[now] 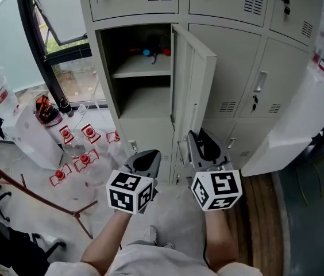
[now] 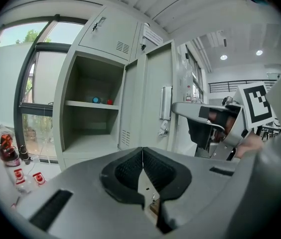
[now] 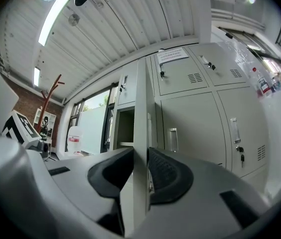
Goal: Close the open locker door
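Note:
The open locker door (image 1: 193,79) stands out at about a right angle from its compartment (image 1: 142,73), which has a shelf with small red and blue items. My right gripper (image 1: 203,145) is at the door's lower free edge. In the right gripper view the door edge (image 3: 140,108) runs up between the jaws of the right gripper (image 3: 140,171); the left pad lies against it and the right pad (image 3: 163,173) shows a thin gap. My left gripper (image 1: 145,163) hangs shut and empty left of the door, jaw tips meeting (image 2: 143,151). The door (image 2: 155,93) and right gripper (image 2: 205,123) show in the left gripper view.
Closed grey lockers (image 1: 248,68) fill the wall to the right. A white box (image 1: 300,125) juts out at right. Several red-capped bottles (image 1: 76,154) lie on the floor at left, beside a white container (image 1: 1,96) and a red stand's leg (image 1: 35,197).

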A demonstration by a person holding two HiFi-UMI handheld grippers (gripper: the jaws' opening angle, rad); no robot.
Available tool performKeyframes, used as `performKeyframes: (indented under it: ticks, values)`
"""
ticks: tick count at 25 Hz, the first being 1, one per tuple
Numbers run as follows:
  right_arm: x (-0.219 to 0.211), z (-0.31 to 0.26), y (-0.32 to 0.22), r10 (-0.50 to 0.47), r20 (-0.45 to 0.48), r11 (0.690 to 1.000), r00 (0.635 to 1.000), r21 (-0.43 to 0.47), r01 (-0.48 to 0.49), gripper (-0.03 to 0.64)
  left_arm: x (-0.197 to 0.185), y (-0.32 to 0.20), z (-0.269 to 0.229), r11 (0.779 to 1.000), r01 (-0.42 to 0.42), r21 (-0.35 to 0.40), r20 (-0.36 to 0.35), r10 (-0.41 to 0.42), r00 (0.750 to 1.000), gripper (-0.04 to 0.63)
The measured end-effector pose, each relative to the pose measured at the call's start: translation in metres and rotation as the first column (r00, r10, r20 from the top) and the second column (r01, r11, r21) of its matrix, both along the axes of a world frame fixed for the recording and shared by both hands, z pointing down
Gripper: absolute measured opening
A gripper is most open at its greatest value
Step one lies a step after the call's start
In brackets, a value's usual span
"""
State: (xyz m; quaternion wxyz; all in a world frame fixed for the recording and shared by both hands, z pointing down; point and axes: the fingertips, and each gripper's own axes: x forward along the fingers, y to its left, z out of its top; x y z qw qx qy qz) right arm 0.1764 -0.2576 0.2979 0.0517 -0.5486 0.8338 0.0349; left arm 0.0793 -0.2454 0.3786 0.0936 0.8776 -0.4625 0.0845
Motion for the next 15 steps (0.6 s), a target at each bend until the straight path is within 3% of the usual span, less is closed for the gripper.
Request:
performKeyframes:
  ticks: [15]
  values:
    - [-0.029, -0.001, 0.007, -0.108, 0.006, 0.994, 0.994, 0.012, 0.108, 0.1, -0.031, 0.02, 0.0, 0.995, 0.096, 0.006, 0.025, -0.096, 0.995, 0.008]
